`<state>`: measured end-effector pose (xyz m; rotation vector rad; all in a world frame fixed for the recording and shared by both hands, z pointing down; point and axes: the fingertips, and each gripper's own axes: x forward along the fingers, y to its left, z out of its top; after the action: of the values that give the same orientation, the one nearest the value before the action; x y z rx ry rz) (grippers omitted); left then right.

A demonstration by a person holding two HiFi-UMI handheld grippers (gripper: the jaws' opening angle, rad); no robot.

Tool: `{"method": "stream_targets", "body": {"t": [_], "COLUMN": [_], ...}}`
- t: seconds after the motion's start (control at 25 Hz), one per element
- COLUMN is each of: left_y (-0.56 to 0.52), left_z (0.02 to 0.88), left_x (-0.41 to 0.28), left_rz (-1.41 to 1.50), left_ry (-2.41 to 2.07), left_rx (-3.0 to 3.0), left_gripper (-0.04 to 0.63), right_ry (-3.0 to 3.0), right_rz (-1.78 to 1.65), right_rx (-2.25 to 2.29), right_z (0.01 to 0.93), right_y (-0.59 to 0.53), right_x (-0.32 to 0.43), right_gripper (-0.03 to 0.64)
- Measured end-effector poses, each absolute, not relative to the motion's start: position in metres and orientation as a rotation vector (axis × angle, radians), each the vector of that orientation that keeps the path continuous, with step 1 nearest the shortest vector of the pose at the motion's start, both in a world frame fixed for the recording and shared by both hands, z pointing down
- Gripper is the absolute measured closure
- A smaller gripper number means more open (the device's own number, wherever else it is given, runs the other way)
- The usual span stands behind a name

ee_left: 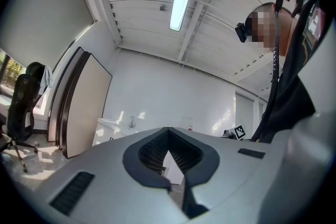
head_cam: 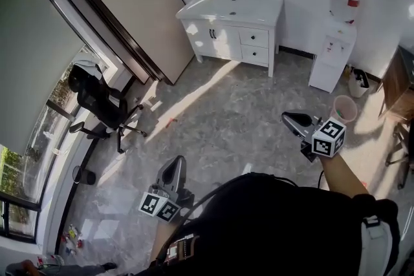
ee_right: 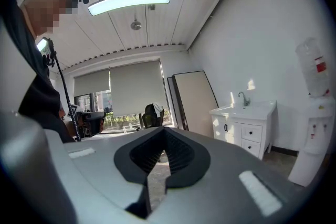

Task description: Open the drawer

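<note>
I am standing on the grey marbled tile floor [head_cam: 213,119], well apart from the white vanity cabinet with a sink and chrome tap [head_cam: 223,13], which sits against the wall in the upper centre of the head view. The two small white drawers with dark knobs [head_cam: 254,37] are stacked on its right side, both closed. They also show at the right of the right gripper view.

My left gripper [head_cam: 174,165] is low in the frame, just ahead of my body. Its jaws are pressed together with nothing between them. My right gripper [head_cam: 292,118] is out at the right, its jaws likewise together and empty. I judge both are carried closed and roughly level because nothing is within reach yet.

A tall white water dispenser [head_cam: 333,48] stands right of the cabinet, so the drawers are best approached from straight ahead. The pull has not yet begun.
</note>
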<state>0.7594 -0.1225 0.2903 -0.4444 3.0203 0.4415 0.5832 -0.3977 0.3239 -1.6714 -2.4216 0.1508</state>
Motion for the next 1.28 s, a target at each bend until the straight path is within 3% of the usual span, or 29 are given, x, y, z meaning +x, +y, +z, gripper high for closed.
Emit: {"method": "stream_targets", "body": {"t": [0.56,1.28], "left_y": [0.054,0.249], "left_z": [0.275,0.288], "left_x": [0.691,0.657], "left_rz": [0.432,0.482], "left_ry": [2.957,2.962], "left_rx": [-0.58,-0.481], "left_gripper": [0.606,0.606], "right_ry": [-2.52,-2.437], "right_rz": [0.114,-0.01], "right_rx": [-1.618,-1.696], "right_z": [0.293,0.297], "right_y": [-0.229,-0.026], "right_x": [0.539,0.495], "right_gripper": [0.618,0.618]}}
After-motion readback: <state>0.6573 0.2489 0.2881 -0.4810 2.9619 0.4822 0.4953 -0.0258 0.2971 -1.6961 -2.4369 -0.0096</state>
